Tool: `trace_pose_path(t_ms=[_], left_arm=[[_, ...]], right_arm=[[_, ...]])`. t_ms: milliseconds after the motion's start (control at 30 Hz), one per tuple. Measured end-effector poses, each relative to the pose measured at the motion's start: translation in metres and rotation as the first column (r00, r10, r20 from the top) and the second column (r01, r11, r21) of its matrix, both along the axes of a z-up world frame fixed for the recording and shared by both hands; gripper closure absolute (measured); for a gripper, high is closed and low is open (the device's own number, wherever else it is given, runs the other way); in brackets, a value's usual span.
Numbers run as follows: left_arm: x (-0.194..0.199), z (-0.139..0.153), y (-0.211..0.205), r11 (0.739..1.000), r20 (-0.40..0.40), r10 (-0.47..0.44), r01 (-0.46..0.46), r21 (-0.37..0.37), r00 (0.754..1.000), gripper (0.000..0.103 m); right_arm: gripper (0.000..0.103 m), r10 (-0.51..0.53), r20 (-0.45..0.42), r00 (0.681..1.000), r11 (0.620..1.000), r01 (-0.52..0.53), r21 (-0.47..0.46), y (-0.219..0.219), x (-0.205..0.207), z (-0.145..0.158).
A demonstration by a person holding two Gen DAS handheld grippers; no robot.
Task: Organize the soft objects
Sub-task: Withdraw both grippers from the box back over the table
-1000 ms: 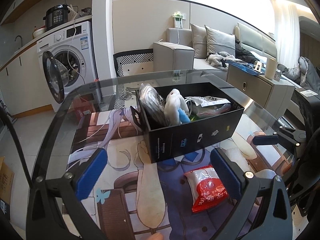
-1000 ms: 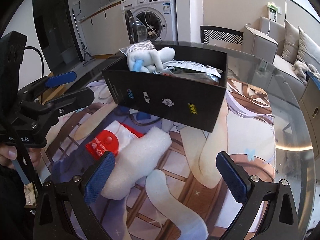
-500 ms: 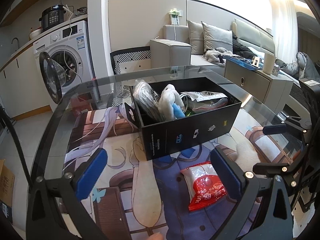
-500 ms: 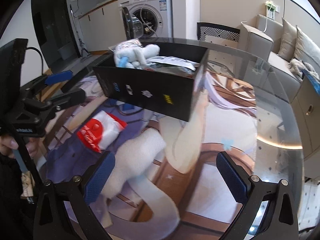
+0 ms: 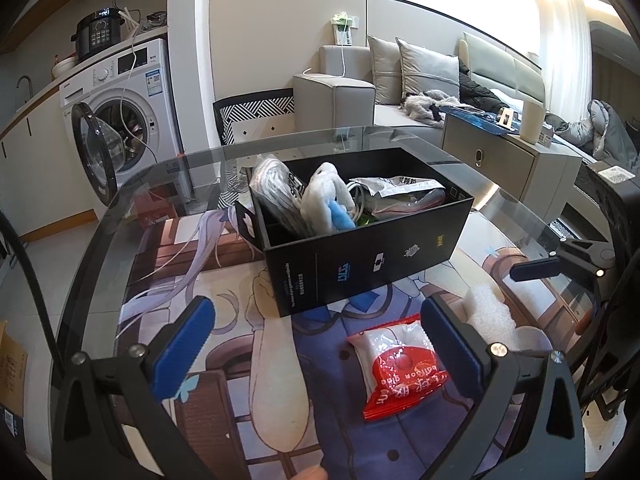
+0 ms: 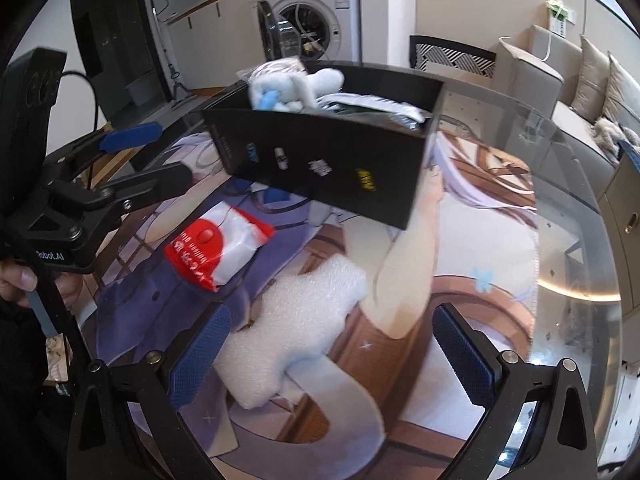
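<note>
Right claw (image 6: 328,352) now closer over the white foam piece (image 6: 296,336), perhaps slightly lower; foam nearer between its pads.

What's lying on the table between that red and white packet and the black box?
Nothing: only the printed mat shows between the red and white packet and the black box, seen in both wrist views.

The box (image 5: 372,256) is black with small white, blue and yellow marks. In front of it lie a red-and-white packet (image 5: 400,364) and white foam (image 6: 296,320), on a purple, brown and cream illustrated mat (image 5: 256,360).
</note>
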State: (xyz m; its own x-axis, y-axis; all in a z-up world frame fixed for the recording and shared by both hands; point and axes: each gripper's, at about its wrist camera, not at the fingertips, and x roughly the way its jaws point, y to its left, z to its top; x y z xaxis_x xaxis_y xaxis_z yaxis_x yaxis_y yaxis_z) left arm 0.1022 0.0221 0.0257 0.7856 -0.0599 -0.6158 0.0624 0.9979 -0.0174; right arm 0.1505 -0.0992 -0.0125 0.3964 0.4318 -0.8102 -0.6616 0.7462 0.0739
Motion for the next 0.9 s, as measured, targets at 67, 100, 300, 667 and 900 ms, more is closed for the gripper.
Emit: trace_pose_path(t_ms=[67,100,300,667,900], left_arm=[[0.000,0.000,0.000,1.000,-0.002,-0.003,0.003,-0.002,1.000,0.000],[0.000,0.000,0.000,1.000,-0.003,-0.005,0.005,-0.002,1.000,0.000],[-0.001,-0.001,-0.002,1.000,-0.007,-0.007,0.007,0.000,1.000,0.000],[0.001,-0.008,-0.015,0.999,-0.037,-0.047,0.047,0.000,0.998,0.000],[0.001,-0.015,-0.025,0.996,-0.078,-0.091,0.091,0.000,0.993,0.000]], right_arm=[[0.000,0.005,0.000,1.000,1.000,-0.005,-0.003,0.000,-0.001,0.000],[0.000,0.006,-0.002,1.000,1.000,-0.006,-0.004,-0.002,-0.001,0.000],[0.000,-0.048,0.016,0.999,0.999,0.048,-0.015,-0.019,0.004,0.003],[0.000,0.017,-0.011,1.000,1.000,-0.017,-0.011,-0.008,-0.002,-0.003],[0.000,-0.027,-0.005,1.000,0.999,0.027,-0.036,-0.014,0.004,-0.010]])
